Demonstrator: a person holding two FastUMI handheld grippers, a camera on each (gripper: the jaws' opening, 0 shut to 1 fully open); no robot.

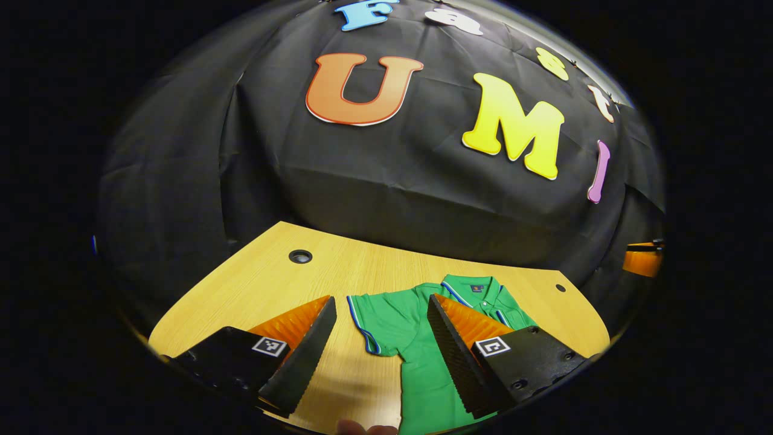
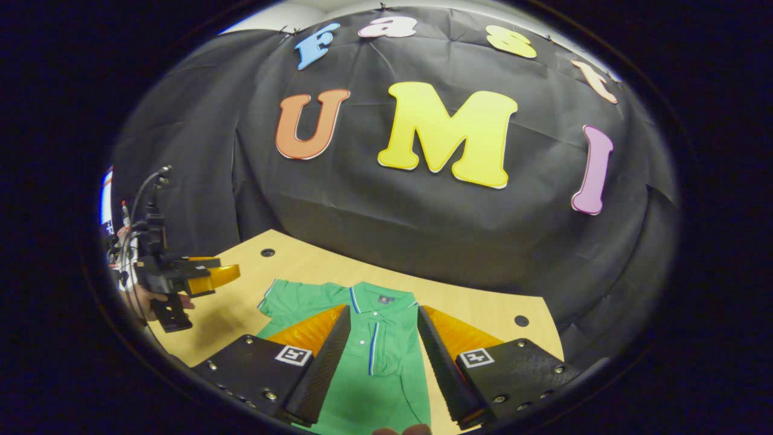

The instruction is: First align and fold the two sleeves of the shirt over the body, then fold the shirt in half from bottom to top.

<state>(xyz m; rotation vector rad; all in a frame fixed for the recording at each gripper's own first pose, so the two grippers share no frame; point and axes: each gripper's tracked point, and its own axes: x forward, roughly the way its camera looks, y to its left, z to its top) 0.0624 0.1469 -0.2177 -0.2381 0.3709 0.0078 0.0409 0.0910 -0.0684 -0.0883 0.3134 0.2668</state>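
A green polo shirt [image 1: 416, 338] with blue-and-white trim lies flat on the wooden table [image 1: 253, 290], collar [image 1: 477, 287] at the far end. Its one spread sleeve [image 1: 368, 326] sticks out sideways, between the fingers of my left gripper [image 1: 381, 299], which hovers open above it. In the right gripper view, my right gripper [image 2: 383, 309] is open above the shirt [image 2: 374, 356] near the collar [image 2: 380, 299]. The spread sleeve [image 2: 284, 299] lies to the left. The shirt's other side ends in a straight edge with a fold of cloth on the body. The left gripper [image 2: 211, 275] hangs beside that sleeve, held by a hand [image 2: 145, 302].
The table [image 2: 483, 314] has a round hole in each far corner [image 1: 300, 256] [image 2: 521, 320]. The black cloth wall stands right behind the table's far edge. Bare wood lies left of the shirt. The right gripper [image 1: 643, 257] shows at the far right of the left gripper view.
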